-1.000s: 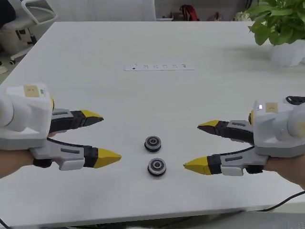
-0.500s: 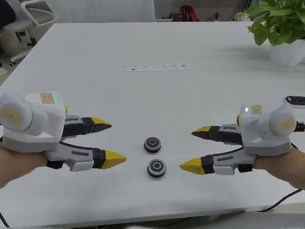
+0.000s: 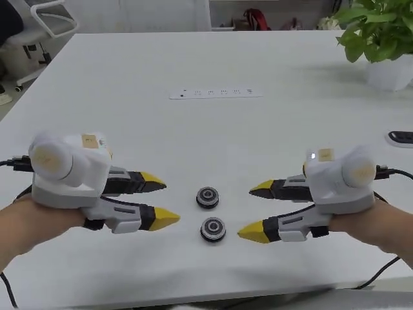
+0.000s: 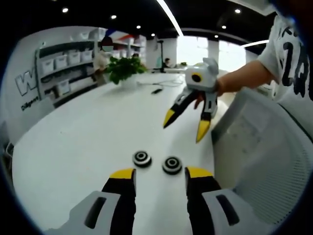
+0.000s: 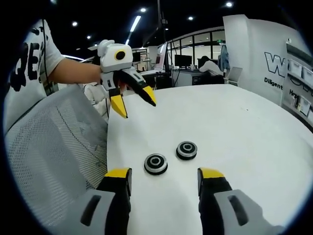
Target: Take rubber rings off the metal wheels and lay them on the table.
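Two small metal wheels with black rubber rings lie flat on the white table, a far wheel (image 3: 207,197) and a near wheel (image 3: 213,228). My left gripper (image 3: 164,202) hovers open just left of them, yellow tips pointing right. My right gripper (image 3: 255,210) hovers open just right of them, tips pointing left. In the left gripper view both wheels (image 4: 142,158) (image 4: 172,165) sit ahead of my left gripper (image 4: 157,173), with the right gripper (image 4: 186,126) beyond. In the right gripper view the wheels (image 5: 156,164) (image 5: 187,150) lie ahead of my right gripper (image 5: 165,173), the left gripper (image 5: 133,103) facing.
A white power strip (image 3: 215,93) lies flat farther back at the table's middle. A potted plant (image 3: 381,39) stands at the far right corner, a dark flat object (image 3: 401,137) near the right edge. A mesh chair (image 5: 54,156) stands at the table's near edge.
Both grippers have moved inward toward the two wheels, and their tips now stand closer to them. The wheels have not moved.
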A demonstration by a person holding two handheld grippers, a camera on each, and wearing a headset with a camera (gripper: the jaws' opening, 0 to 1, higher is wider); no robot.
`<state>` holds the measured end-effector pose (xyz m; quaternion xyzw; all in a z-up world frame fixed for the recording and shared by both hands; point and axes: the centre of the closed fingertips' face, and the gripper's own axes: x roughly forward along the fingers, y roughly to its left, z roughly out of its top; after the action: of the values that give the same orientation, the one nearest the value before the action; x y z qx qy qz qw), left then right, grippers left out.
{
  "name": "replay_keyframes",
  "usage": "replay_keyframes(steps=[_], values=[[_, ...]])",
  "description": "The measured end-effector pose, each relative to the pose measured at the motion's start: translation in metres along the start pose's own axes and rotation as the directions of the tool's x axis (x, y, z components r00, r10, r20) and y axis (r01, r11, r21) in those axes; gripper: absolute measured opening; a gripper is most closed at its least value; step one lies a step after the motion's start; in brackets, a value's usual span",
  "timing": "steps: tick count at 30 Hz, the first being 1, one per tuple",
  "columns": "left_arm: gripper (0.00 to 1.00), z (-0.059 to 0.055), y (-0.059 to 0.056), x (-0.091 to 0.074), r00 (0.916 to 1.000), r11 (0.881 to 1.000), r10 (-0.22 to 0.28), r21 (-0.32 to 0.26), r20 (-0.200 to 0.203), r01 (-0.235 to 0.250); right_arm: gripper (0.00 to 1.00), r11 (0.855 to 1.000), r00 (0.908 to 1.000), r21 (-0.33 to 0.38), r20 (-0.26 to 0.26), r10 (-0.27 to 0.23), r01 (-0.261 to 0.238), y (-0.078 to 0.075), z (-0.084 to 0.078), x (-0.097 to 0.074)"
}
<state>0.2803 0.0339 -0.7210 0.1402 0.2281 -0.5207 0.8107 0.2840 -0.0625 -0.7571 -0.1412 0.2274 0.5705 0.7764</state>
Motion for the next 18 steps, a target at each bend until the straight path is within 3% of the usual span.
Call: replay_keyframes(steps=[18], values=[[0.36, -0.005, -0.006, 0.028, 0.9970, 0.998, -0.062, 0.009, -0.046, 0.062, 0.46, 0.998, 0.9967, -0.011, -0.060, 0.054, -0.055, 0.004, -0.012, 0.017]])
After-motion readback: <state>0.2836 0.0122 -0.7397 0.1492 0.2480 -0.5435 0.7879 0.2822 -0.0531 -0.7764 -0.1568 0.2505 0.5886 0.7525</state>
